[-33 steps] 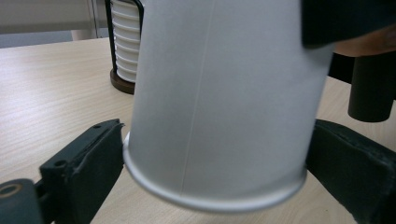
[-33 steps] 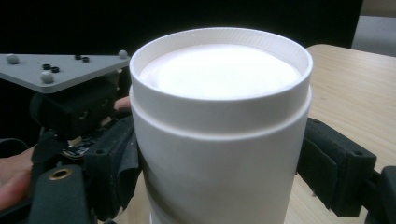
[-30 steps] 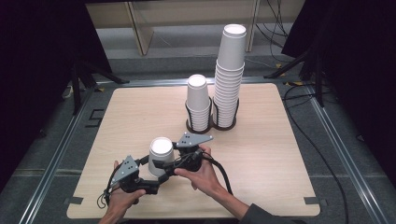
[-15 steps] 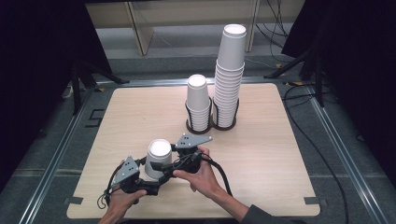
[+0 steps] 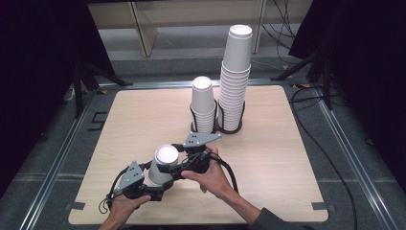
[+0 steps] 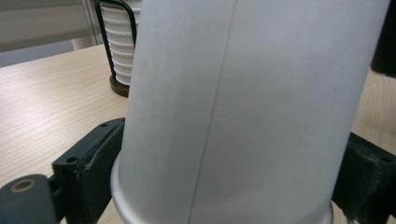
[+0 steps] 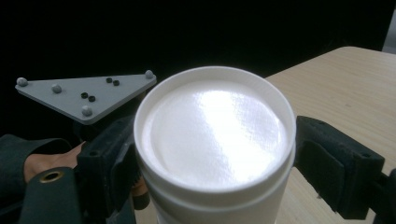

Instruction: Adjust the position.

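A white paper cup (image 5: 163, 165) stands upside down near the table's front left, with both grippers around it. My left gripper (image 5: 159, 186) comes in from the left. Its jaws have just been closing, and in the left gripper view its black pads (image 6: 95, 163) press the cup (image 6: 233, 107) low down near the rim. My right gripper (image 5: 174, 167) reaches in from the right and clamps the cup higher up. In the right gripper view, its pads (image 7: 327, 161) flank the cup's closed end (image 7: 215, 135).
At the back of the wooden table (image 5: 287, 167) stand two stacks of inverted cups in black wire holders: a short stack (image 5: 203, 103) and a tall stack (image 5: 235, 76). The left gripper's grey plate (image 7: 88, 95) sits behind the cup.
The left gripper's jaws have drawn in against the lower part of the cup. Both hands and the cup stay where they were.
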`<state>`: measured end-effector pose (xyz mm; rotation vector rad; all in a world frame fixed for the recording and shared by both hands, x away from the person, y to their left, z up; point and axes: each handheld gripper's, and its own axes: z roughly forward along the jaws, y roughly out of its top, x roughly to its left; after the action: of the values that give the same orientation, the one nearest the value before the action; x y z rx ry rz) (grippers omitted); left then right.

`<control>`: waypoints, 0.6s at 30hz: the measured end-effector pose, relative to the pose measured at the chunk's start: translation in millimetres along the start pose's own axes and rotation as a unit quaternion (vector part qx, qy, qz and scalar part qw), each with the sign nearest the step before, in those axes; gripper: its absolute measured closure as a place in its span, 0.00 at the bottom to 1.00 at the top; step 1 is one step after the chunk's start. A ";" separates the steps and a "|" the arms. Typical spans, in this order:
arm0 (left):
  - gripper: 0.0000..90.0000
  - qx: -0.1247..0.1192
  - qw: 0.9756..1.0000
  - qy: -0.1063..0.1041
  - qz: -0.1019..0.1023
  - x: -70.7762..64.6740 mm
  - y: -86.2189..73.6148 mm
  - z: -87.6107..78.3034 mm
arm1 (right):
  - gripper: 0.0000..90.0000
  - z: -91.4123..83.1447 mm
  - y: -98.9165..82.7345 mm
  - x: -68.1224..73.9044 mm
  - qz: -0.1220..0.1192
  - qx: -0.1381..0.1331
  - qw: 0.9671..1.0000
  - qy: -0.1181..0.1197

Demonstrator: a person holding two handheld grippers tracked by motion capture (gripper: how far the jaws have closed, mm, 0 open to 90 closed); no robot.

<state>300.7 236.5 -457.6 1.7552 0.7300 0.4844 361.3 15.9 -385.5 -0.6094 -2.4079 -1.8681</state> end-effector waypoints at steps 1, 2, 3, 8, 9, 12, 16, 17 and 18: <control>0.09 0.004 1.000 -0.002 0.006 -0.2 0.3 0.0 | 0.20 -1.2 1.1 -0.5 -0.001 0.003 1.000 0.003; 0.10 0.004 1.000 -0.002 0.006 -0.2 0.3 0.0 | 0.20 -1.2 1.1 -0.5 -0.001 0.003 1.000 0.003; 0.10 0.003 1.000 -0.002 0.030 0.5 1.3 1.0 | 0.20 -4.1 3.0 -1.0 -0.003 0.014 1.000 0.003; 0.10 0.025 0.998 -0.006 0.051 -1.6 1.1 0.9 | 0.21 -8.4 6.2 -3.1 -0.018 0.055 0.998 0.017; 0.10 0.030 0.998 -0.008 0.054 -1.7 1.0 1.4 | 0.21 -8.8 6.4 -2.7 -0.023 0.064 0.998 0.019; 0.10 0.042 0.997 -0.011 0.060 -3.8 -0.4 3.0 | 0.21 -9.2 5.8 -2.3 -0.025 0.086 0.996 0.020; 0.10 0.058 0.996 -0.015 0.069 -4.7 -0.4 3.3 | 0.21 -8.2 4.2 -2.9 -0.022 0.098 0.995 0.026; 0.10 0.064 0.995 -0.015 0.073 -6.4 -0.5 3.5 | 0.22 -7.9 3.2 -3.7 -0.027 0.107 0.993 0.028; 0.10 0.068 0.995 -0.016 0.076 -6.9 -0.4 3.4 | 0.22 -7.5 2.5 -3.3 -0.023 0.109 0.993 0.030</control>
<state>297.8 229.5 -458.8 1.9512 0.6226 0.5184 363.6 8.4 -382.0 -0.4793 -2.5586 -1.5809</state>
